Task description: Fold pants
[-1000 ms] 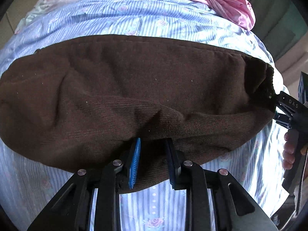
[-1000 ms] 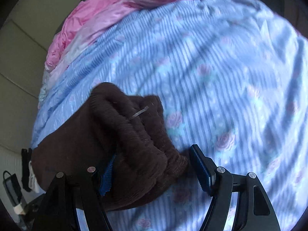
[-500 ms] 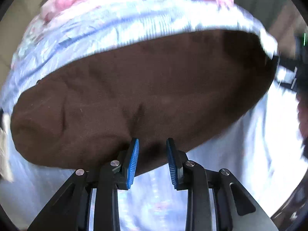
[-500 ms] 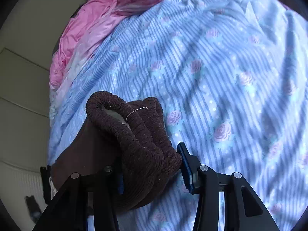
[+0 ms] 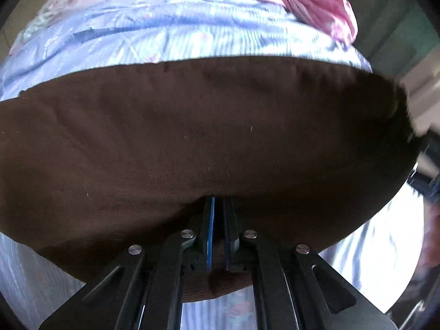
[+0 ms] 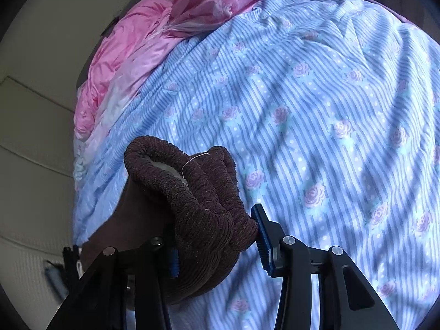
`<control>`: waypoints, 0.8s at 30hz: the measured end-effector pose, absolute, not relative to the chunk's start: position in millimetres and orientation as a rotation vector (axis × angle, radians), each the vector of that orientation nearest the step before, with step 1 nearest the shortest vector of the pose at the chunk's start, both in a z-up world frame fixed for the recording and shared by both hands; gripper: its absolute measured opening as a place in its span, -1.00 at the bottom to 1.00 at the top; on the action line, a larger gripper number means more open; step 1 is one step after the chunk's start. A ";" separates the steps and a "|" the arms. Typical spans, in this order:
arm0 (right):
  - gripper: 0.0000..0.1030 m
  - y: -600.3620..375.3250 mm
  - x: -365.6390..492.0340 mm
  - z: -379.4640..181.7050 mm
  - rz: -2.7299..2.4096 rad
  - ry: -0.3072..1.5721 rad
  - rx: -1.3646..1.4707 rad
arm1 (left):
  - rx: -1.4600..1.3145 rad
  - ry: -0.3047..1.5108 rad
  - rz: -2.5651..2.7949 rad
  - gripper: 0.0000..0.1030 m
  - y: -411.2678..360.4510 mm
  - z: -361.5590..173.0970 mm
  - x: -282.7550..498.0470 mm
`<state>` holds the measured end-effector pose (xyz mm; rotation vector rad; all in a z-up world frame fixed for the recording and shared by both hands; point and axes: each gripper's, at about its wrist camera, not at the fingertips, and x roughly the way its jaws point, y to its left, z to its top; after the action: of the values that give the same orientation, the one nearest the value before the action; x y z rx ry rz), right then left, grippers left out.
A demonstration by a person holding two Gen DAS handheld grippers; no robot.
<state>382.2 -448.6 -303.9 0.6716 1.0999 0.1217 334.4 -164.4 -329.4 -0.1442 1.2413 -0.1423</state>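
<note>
The brown knit pants (image 5: 209,137) stretch across the left wrist view, spread over the striped bedspread (image 5: 192,33). My left gripper (image 5: 218,206) is shut on the near edge of the pants, its blue pads pressed close with fabric between them. In the right wrist view the bunched elastic waistband of the pants (image 6: 203,198) sits between the fingers of my right gripper (image 6: 217,236), which is shut on it and holds it above the blue floral bedspread (image 6: 316,126). The right gripper also shows blurred at the right edge of the left wrist view (image 5: 425,170).
A pink crumpled blanket (image 6: 143,44) lies at the far end of the bed, also in the left wrist view (image 5: 316,2). A pale wall (image 6: 35,110) runs along the left of the bed. A dark object hangs at the bed's lower left (image 6: 68,264).
Both grippers have closed on the pants: the left pads came together on the near edge, the right fingers narrowed around the waistband. The pants look lifted and pulled tauter.
</note>
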 end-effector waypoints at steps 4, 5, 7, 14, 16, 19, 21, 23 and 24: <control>-0.16 -435.0 384.5 -288.7 0.114 1.097 0.590 | -0.179 1.270 -0.135 -0.84 -160.9 -335.7 340.8; -0.16 -432.6 384.0 -284.5 0.111 1.095 0.577 | -0.178 1.280 -0.139 -0.84 -159.4 -335.5 342.8; -0.17 -424.5 383.0 -273.9 0.089 1.102 0.527 | -0.134 1.314 -0.146 -0.84 -162.9 -327.4 347.2; -0.18 -394.4 367.0 -211.6 0.066 1.044 0.385 | -0.170 1.219 -0.078 -0.82 -149.7 -234.0 343.4; -0.18 -378.2 363.5 -191.5 0.066 1.034 0.318 | -0.191 1.199 -0.070 -0.82 -139.5 -206.7 337.1; -0.18 -353.8 358.3 -166.5 0.074 1.017 0.245 | -0.151 1.167 -0.074 -0.80 -127.7 -175.7 329.0; -0.18 -336.6 353.7 -150.8 0.076 0.997 0.201 | -0.127 1.155 -0.076 -0.79 -120.0 -163.1 324.9; -0.18 -319.3 347.8 -135.7 0.077 0.974 0.164 | -0.131 1.149 -0.076 -0.79 -101.3 -152.3 318.3; -0.18 -307.8 343.4 -126.5 0.081 0.960 0.142 | -0.152 1.152 -0.076 -0.79 -90.2 -148.1 316.6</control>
<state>343.4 -307.8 -126.5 0.1416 0.9597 0.0811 316.6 -90.2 -148.1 -0.1525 1.1517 -0.0757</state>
